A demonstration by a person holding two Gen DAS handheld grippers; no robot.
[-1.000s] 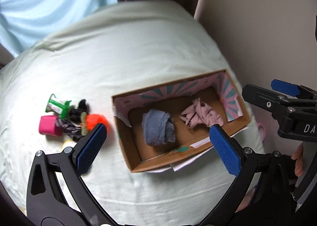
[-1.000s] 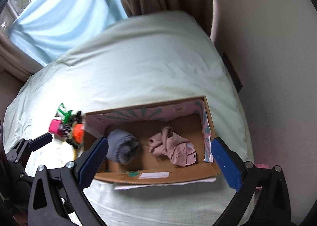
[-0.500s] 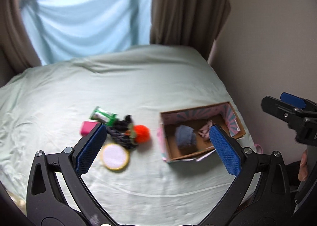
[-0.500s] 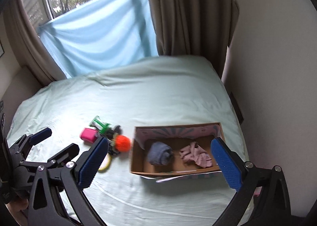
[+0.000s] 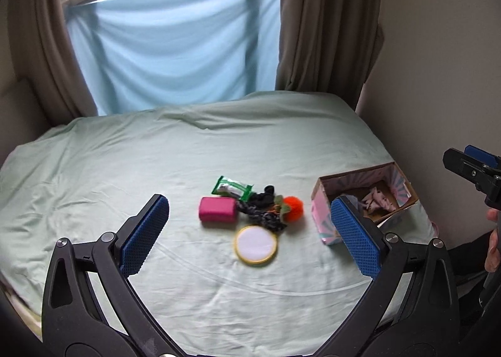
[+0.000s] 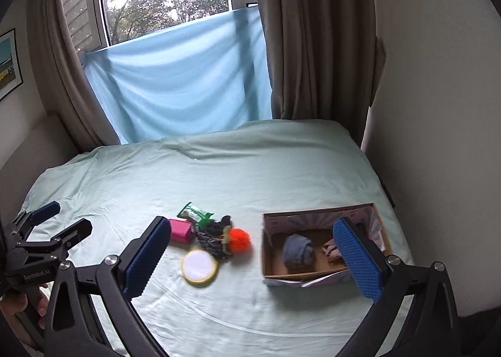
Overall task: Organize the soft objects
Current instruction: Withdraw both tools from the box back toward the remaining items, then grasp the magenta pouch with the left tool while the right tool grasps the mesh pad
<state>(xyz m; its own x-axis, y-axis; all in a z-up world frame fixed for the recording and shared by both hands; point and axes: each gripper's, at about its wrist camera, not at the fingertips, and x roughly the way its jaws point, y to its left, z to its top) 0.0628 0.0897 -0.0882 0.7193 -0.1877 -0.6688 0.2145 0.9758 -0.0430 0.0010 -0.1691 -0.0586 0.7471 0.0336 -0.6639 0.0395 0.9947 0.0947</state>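
The blue cloth point(image 6: 298, 251) and pink cloth point(image 5: 380, 200) lie in the box point(image 6: 272, 250), partly hidden by a blue pad in both views, and the dark items beside the pompom point(image 6: 239, 240) are hard to make out. The left gripper point(image 5: 250, 232) and right gripper point(image 6: 253, 258) both have wide, empty jaws. The pile on the bed point(image 5: 188, 153) shows between them, well ahead, with the box to the right.

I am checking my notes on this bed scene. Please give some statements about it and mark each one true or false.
1. The cardboard box holds a blue cloth and a pink cloth. True.
2. The orange pompom lies inside the box. False: it lies on the bed sheet, outside the box.
3. Both the left tool and the right tool are open and hold nothing. True.
4. The round pad rests on top of the pink block. False: it lies on the sheet, nearer the camera.
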